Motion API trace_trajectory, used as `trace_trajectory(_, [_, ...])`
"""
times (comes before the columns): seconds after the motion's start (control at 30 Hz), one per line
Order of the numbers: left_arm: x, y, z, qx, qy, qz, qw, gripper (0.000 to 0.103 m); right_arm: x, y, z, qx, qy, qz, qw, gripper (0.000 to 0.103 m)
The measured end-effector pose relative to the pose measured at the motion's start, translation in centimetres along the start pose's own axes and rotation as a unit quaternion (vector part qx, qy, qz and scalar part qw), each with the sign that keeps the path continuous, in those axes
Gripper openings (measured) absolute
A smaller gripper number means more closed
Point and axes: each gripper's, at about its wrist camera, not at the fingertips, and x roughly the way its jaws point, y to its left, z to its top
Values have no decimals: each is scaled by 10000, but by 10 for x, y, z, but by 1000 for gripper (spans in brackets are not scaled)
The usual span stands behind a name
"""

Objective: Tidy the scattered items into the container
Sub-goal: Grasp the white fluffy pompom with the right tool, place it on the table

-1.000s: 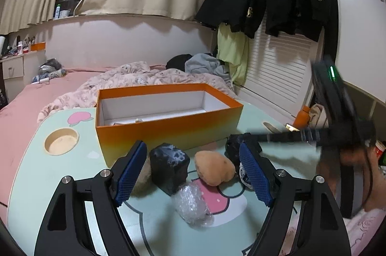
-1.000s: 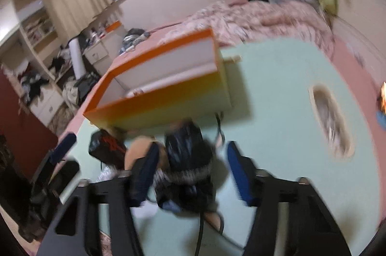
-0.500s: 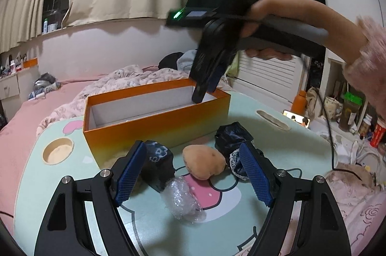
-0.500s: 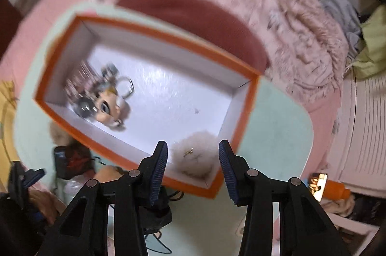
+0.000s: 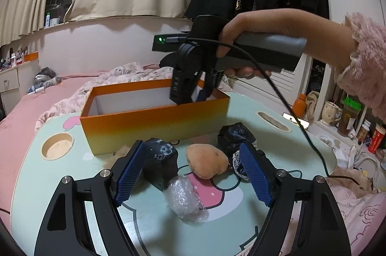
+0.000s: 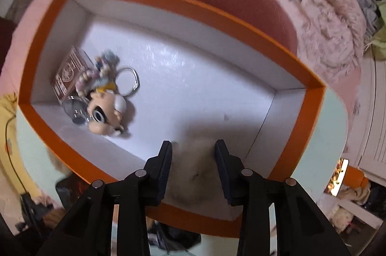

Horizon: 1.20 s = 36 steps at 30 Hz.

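Observation:
The orange box (image 5: 154, 128) stands on the table; in the right wrist view its rim (image 6: 168, 0) frames a white floor. My right gripper (image 6: 193, 142) points straight down into it, shut on a fluffy white pom-pom (image 6: 193, 171) near the front right corner. The left wrist view shows that gripper (image 5: 193, 92) dipping below the rim. A big-headed keychain figure (image 6: 108, 111) and a clear case (image 6: 67, 77) lie inside. My left gripper (image 5: 191, 159) hovers open before a black pouch (image 5: 159, 159), a tan plush (image 5: 207, 159), a bubble-wrap wad (image 5: 185, 195) and a black lace bundle (image 5: 234, 137).
The mint table (image 5: 301, 159) has a round cup hole (image 5: 57, 146) and an oval slot (image 5: 273, 121). A hand in a pink fuzzy sleeve (image 5: 361, 63) holds the right gripper, whose cable (image 5: 301, 125) trails across the table. A pink bed (image 5: 48, 96) lies behind; cups and bottles (image 5: 347, 116) stand at the right.
My right gripper swung from the table beside the black lace bundle to over the box, tipped to point down, narrowed its jaws and sank inside. The left gripper barely moved.

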Motion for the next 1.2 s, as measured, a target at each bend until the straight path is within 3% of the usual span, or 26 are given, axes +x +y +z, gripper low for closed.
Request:
trace_trajectory(0.07, [0,0,0,1,0,9,10000,79,-3,-1,2,39,-293,-58,9995,29])
trace_trajectory(0.1, [0,-1,0,-3,2,8,10000,79,-5,-3,2,80,-400,-104,9991,15])
trace_trajectory(0.13, [0,-1,0,-7,6,4,10000,79,-8,-5,3,121,-503,-151,9985,12])
trace_trajectory(0.3, [-1,0,0,-26,13,1,10000,79,-19,-20,7,340,-588,250,9974,13])
trace_trajectory(0.33, [0,0,0,-29,17,-2,10000,79,-22,-21,8,394,-560,397,9969,15])
trace_trajectory(0.37, [0,0,0,-33,26,-5,10000,79,-25,-18,7,448,-576,436,9964,23])
trace_trajectory(0.4, [1,1,0,-36,39,-7,10000,79,-30,-17,6,498,-644,380,9960,40])
trace_trajectory(0.47, [2,1,0,-34,59,-1,10000,79,-36,-11,6,420,-681,124,9967,59])
trace_trajectory(0.6, [2,0,0,-26,54,5,10000,79,-13,-5,10,161,-122,66,9998,58])
trace_trajectory(0.63, [2,0,0,-25,55,8,10000,79,-6,-3,10,123,36,59,9999,57])
trace_trajectory(0.7, [2,0,0,-25,57,11,10000,79,6,0,13,104,229,-37,9997,34])
trace_trajectory(0.73, [2,0,0,-21,56,14,10000,79,7,1,14,125,234,-36,9996,33])
trace_trajectory(0.77, [2,0,0,-15,54,16,10000,79,6,1,15,131,175,10,9998,26])
trace_trajectory(0.83, [1,0,0,-7,49,19,10000,79,3,0,14,160,64,9,9999,26])
trace_trajectory(0.93, [2,1,-1,-28,47,14,10000,79,-14,-8,7,274,-318,192,9989,26])
trace_trajectory(1.03, [3,2,-1,-47,54,22,10000,79,-53,-22,-8,518,-1119,483,9912,26])
trace_trajectory(1.2, [2,4,-1,-107,45,55,9999,79,-105,-26,-78,909,-2683,656,9568,26])
